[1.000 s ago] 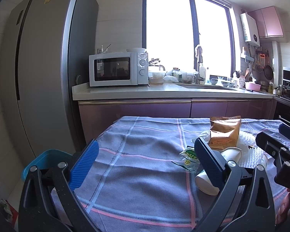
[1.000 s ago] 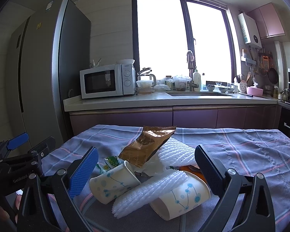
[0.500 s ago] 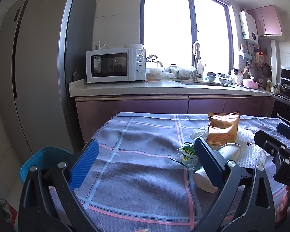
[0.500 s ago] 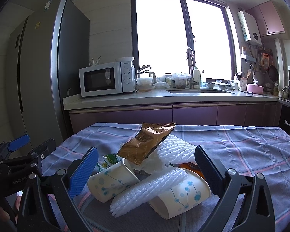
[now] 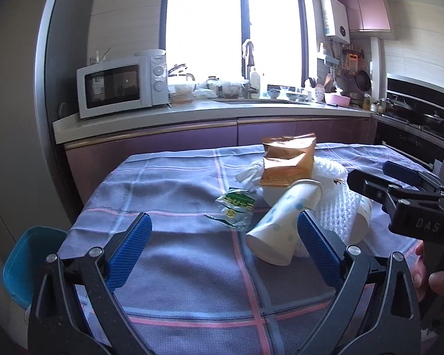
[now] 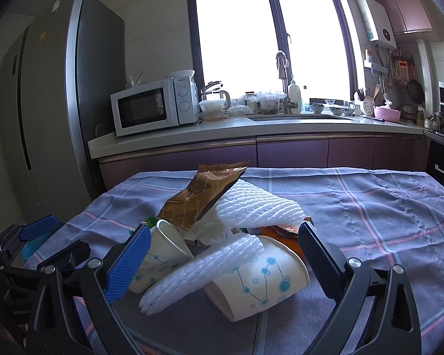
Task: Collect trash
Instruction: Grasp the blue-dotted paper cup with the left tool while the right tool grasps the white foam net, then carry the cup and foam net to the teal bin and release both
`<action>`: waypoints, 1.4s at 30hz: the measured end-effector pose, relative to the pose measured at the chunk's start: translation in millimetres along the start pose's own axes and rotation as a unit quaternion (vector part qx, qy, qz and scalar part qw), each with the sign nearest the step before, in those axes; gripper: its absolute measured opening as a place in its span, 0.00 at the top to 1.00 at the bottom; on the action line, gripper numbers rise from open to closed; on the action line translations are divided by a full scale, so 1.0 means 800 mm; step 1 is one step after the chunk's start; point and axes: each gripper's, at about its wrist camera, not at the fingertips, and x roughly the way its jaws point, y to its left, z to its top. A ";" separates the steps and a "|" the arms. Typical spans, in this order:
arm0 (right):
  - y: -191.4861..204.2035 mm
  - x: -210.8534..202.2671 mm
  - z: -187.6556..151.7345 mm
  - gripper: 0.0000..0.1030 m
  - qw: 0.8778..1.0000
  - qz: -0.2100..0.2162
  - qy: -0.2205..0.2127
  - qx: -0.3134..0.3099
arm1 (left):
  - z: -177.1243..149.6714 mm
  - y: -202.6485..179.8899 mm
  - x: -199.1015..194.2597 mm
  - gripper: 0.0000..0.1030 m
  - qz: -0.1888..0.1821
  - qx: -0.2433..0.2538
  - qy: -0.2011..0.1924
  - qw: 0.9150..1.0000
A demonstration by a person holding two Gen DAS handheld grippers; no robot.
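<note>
Both jaws spread wide and empty: the right hand-held gripper (image 6: 222, 254) faces the near paper cup (image 6: 257, 284) (likely first pick), the left hand-held gripper (image 5: 225, 242) beside it.

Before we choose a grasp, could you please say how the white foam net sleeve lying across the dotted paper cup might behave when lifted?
The white foam net sleeve looks light and floppy, so it will probably sag. It rests loosely across the dotted paper cup, which lies on its side and may roll.

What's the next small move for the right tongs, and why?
Probably ease the right tongs forward and shut on the near paper cup. They are open and empty, the cup lies on its side between the fingers at the front of the trash pile, and the foam netting resting on it may come along.
</note>
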 end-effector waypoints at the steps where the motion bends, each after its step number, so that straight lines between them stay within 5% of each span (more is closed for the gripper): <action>1: -0.002 0.002 -0.001 0.07 1.000 0.004 0.010 0.003 | -0.002 -0.006 0.002 0.06 -0.009 0.010 0.002 1.000; 8: -0.010 0.018 -0.007 0.22 0.996 0.047 0.067 0.039 | -0.006 -0.028 0.041 0.19 -0.052 0.046 0.031 0.997; 17: -0.012 0.032 -0.011 0.58 0.986 0.104 0.104 0.084 | -0.011 -0.024 0.081 0.57 -0.090 0.035 0.076 0.992; 20: -0.012 0.035 -0.012 0.68 0.983 0.114 0.117 0.083 | -0.012 -0.019 0.078 0.58 -0.094 0.026 0.076 0.992; 23: -0.008 0.035 -0.009 0.91 0.980 0.134 0.122 0.083 | -0.012 -0.012 0.070 0.58 -0.099 0.018 0.074 0.992; 32: 0.032 0.020 0.015 0.96 0.971 0.208 0.109 0.054 | -0.008 0.037 0.004 0.58 -0.090 -0.013 0.045 0.995; 42: 0.120 0.034 0.047 0.97 0.944 0.311 0.107 0.009 | -0.009 0.144 -0.057 0.60 0.019 -0.075 0.020 0.997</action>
